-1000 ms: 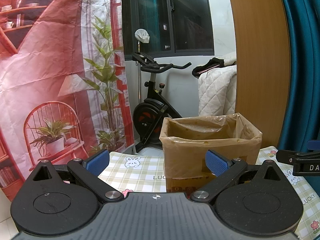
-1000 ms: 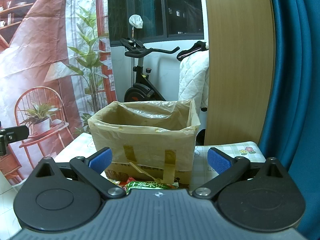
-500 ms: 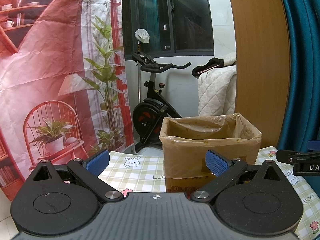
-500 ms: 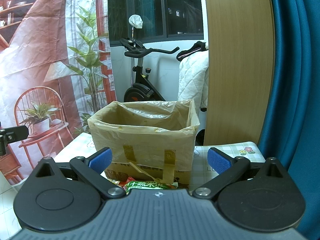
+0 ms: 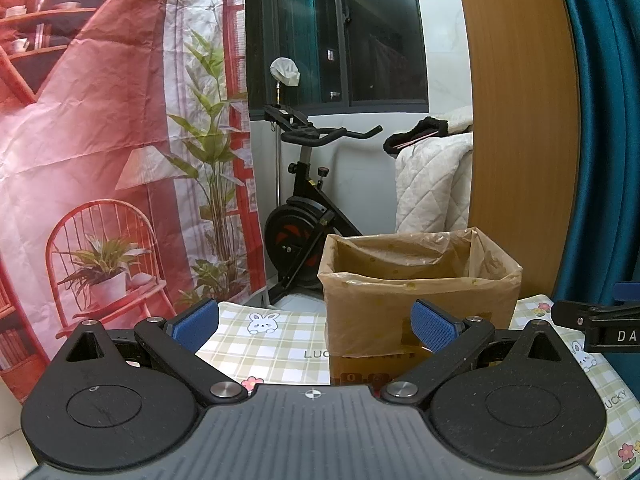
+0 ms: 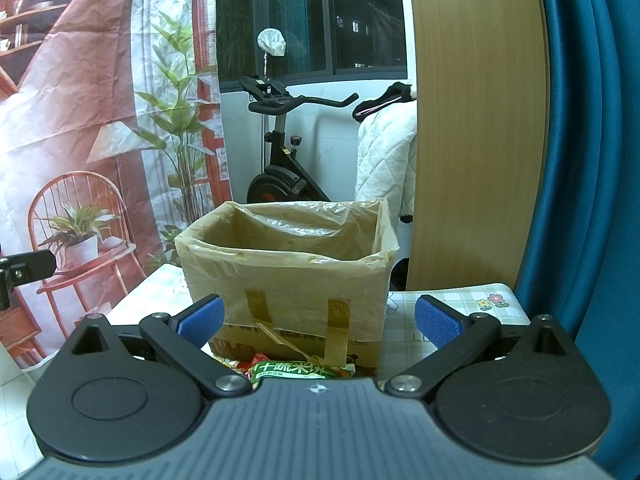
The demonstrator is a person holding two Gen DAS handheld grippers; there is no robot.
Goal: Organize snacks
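A cardboard box lined with a brownish plastic bag [image 5: 420, 280] [image 6: 286, 276] stands on the checked tablecloth [image 5: 260, 344], its top open. My left gripper [image 5: 314, 326] is open, nothing between its blue pads, short of the box and a little to its left. The right gripper [image 6: 318, 320] is also open and faces the box head-on. A green snack packet [image 6: 300, 370] with other wrappers lies at the foot of the box, just beyond the right gripper's body. The other gripper's black tip [image 5: 592, 322] shows at the right edge of the left wrist view.
Behind the table stand an exercise bike [image 5: 308, 208], a quilted white cover [image 5: 436, 184], a wooden panel [image 6: 476, 120] and a blue curtain [image 6: 580, 140]. A red printed backdrop [image 5: 100, 140] hangs to the left. The tablecloth's right corner [image 6: 488, 300] lies close to the curtain.
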